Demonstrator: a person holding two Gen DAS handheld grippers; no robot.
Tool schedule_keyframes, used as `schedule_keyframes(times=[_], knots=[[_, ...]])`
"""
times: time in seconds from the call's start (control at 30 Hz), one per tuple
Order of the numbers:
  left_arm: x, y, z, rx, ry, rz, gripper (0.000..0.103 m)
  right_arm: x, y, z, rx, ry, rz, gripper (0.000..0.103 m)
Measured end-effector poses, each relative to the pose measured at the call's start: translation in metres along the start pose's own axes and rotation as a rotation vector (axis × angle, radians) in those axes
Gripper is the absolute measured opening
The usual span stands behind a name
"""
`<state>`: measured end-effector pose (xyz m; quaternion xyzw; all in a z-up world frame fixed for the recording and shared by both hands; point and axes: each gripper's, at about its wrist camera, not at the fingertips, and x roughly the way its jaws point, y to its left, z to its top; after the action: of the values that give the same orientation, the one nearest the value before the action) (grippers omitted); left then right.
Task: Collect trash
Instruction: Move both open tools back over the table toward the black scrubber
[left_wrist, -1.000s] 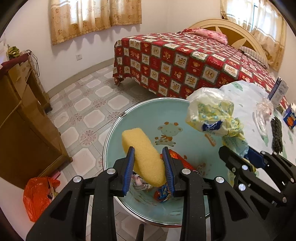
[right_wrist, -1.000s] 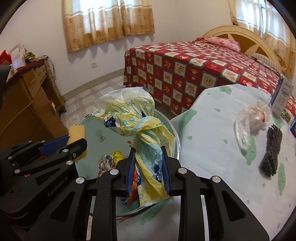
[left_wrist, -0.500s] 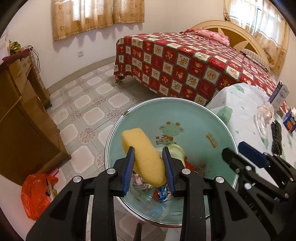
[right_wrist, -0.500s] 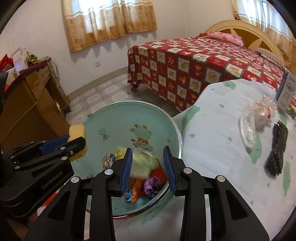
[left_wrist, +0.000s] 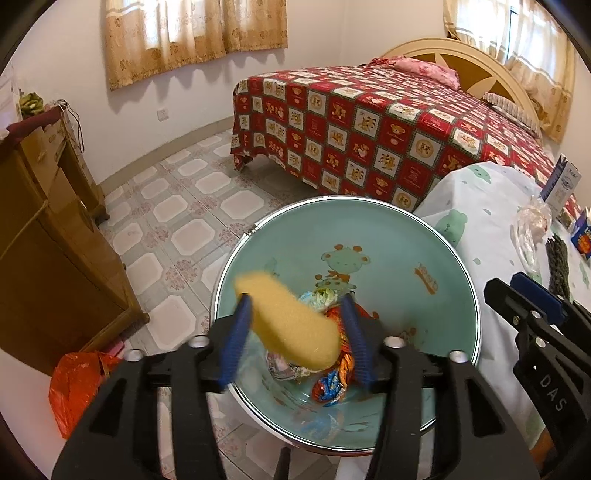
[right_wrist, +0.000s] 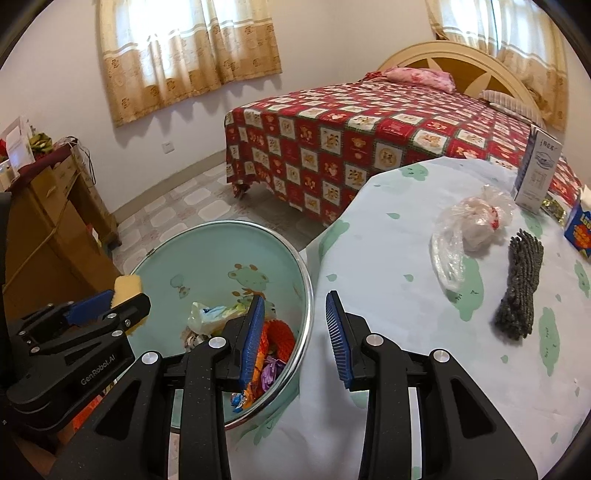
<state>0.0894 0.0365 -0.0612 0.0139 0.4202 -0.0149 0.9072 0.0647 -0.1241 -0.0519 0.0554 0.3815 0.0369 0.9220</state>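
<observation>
We keep the opening left claw over the basin so the sponge, tipping toward 5 o'clock, lands inside; the right claw stands apart, empty

Round table at right, draped in a pale cloth printed with green cartoon shapes. On the cloth: a crumpled clear plastic bag with something pale and a bit of red inside, and just beside it a dark grey knobbly bundle. Further back, upright, a blue-and-white carton, with a blue and yellow box near it at the frame edge. Down on the tiled floor: an orange plastic bag against a wooden cabinet. Beyond, standing on the tiles, a bed under a red checked cover, pink pillow at its head.
</observation>
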Motion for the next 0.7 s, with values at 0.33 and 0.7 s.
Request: schedule_keyframes(times=[0.33,0.7], knots=[[-0.0054,-0.0014,0.0027,-0.004,-0.026,0.009,0.074,-0.0049,-0.0048,0.0012,0.018,-0.016,-0.023,0.042],[-0.0039,0.0020,0.0030,-0.011,-0.025,0.025,0.080,-0.0085,-0.0096,0.0004,0.029,-0.013,-0.033,0.042]])
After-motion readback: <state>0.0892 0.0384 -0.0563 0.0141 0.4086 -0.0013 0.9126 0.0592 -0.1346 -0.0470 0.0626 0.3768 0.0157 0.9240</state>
